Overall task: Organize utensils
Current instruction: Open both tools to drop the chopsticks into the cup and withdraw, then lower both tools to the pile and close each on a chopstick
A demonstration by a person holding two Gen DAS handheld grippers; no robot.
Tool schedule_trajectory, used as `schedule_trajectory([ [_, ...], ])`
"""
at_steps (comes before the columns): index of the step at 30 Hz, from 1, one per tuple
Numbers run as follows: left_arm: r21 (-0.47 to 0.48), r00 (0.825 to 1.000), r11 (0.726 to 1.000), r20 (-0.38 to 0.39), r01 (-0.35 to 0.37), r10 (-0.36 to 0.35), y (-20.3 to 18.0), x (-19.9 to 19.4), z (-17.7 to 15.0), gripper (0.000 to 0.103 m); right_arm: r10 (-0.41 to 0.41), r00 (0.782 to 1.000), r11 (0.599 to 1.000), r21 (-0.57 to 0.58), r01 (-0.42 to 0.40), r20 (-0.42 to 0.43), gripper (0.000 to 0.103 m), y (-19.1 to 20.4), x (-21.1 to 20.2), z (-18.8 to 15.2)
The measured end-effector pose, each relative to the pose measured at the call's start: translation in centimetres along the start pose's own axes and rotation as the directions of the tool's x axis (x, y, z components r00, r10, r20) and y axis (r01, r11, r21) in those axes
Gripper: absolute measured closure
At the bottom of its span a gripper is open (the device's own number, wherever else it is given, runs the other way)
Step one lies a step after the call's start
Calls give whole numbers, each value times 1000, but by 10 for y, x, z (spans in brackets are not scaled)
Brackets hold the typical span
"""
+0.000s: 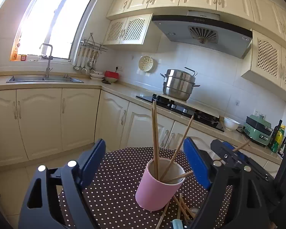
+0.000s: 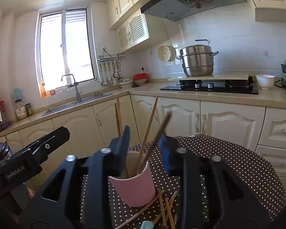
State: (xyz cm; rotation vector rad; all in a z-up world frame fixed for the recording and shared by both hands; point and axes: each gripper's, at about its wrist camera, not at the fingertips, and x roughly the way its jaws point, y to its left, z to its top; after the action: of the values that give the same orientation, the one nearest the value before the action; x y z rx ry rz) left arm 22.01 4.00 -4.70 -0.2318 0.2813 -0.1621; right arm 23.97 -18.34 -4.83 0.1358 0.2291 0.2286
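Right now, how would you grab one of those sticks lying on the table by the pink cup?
Take one of the loose chopsticks near its middle, coming from above with the jaws across its width. They lie flat and crisscrossed on the dotted tablecloth right beside the pink cup, so probably pick the topmost, away from the cup wall.

bright window (image 1: 53,19) glare; fisheye-bent edges; one chopstick (image 2: 158,133) blurred.

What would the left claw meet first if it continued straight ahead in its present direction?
Probably the pink cylindrical cup holding wooden chopsticks: it stands ahead, right of centre between the open left claw fingers. Depth is uncertain.
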Motion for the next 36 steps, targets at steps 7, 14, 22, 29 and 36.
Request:
schedule_trajectory([
  [7, -10, 1000, 1000, 25, -12, 12, 7, -36, 3, 20, -16, 999, 1000, -26, 17, 35, 49, 11, -29, 8],
  [14, 13, 1000, 1000, -3, -18, 18, 3, -64, 1, 19, -41, 999, 998, -48, 42, 21, 46, 10, -58, 4],
  [22, 105, 965, 993, -260, 50, -21, -18, -49, -26, 19, -87, 991, 993, -85, 79, -100, 44, -9, -82, -24],
  [29, 155, 859, 981, -511, 115, -20, -31, -14, -68, 19, -131, 961, 989, -97, 110, -242, 43, -36, -88, -55],
  [36, 75, 719, 987, -693, 139, -49, -20, 23, -103, 20, -129, 913, 992, -43, 122, -388, 43, -68, -83, -79],
])
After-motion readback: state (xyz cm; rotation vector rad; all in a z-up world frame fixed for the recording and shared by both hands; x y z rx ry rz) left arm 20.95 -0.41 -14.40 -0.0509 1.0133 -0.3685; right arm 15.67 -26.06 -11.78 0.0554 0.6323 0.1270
